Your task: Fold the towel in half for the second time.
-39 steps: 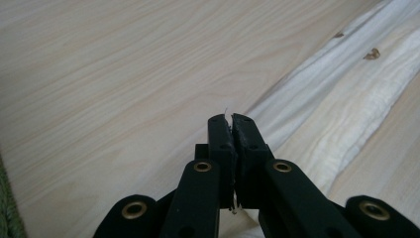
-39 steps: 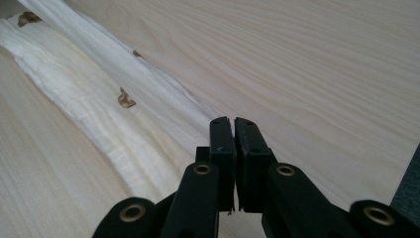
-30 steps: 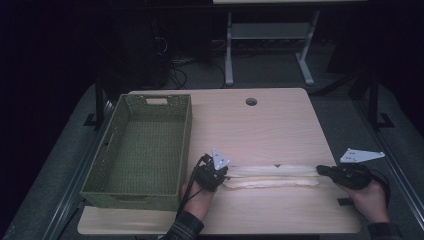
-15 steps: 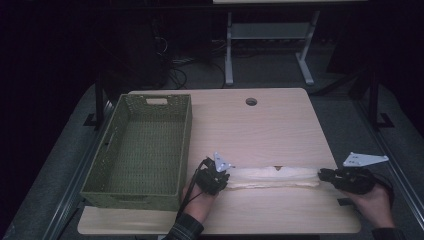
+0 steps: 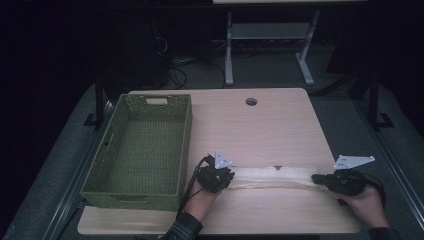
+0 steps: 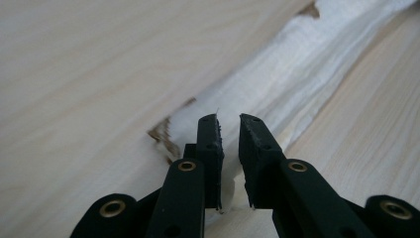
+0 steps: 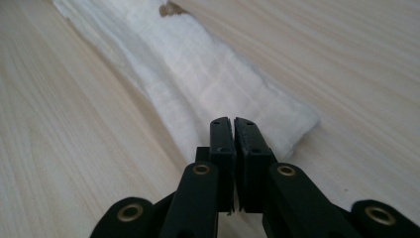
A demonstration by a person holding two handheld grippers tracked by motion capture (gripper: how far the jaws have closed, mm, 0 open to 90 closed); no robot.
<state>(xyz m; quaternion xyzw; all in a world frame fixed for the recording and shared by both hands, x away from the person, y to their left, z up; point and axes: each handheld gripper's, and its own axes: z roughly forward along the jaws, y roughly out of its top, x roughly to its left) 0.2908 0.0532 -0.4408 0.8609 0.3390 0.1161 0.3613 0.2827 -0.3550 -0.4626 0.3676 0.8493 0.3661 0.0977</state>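
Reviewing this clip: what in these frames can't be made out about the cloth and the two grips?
- Cloth, high view: its ends lie under the left gripper and right gripper, so the grips are hidden.
- Left gripper view: the jaws stand slightly apart; their black pads hide whether cloth is pinched.
- Right gripper view: the shut jaws cover the cloth edge.
- Basket, high view: the near wall hides part of its floor.

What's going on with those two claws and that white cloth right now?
Left gripper jaws slightly apart over one end of the white cloth. Right gripper pinched shut at the other end. Cloth stretched flat. Green basket stands clear.
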